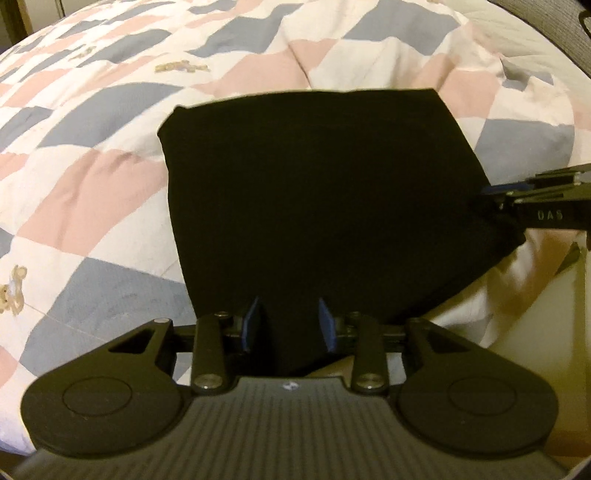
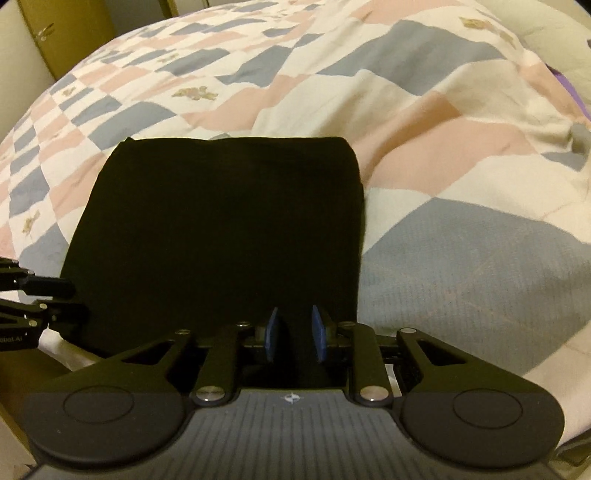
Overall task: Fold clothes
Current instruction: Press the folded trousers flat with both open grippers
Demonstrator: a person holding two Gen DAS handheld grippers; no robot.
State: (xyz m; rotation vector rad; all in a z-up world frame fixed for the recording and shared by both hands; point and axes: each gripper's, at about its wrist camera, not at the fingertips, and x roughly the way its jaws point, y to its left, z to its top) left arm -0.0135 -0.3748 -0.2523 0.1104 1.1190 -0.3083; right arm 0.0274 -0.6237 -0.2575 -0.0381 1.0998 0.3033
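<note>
A black garment [image 1: 314,184] lies folded into a rough rectangle on the checked quilt, and it also fills the middle of the right wrist view [image 2: 221,221]. Its near edge rises off the bed into both grippers. My left gripper [image 1: 290,325] is shut on the near-left part of that edge, with black cloth filling the gap between its blue pads. My right gripper [image 2: 296,334] is shut on the near-right part in the same way. Each gripper shows at the side of the other's view: the right gripper [image 1: 491,201] and the left gripper [image 2: 72,299].
The quilt [image 1: 92,184] in pink, blue and white squares covers the bed and is rumpled behind the garment [image 2: 461,240]. A wooden cabinet [image 2: 66,29] stands beyond the bed's far left. The bed's near edge drops off just below the grippers.
</note>
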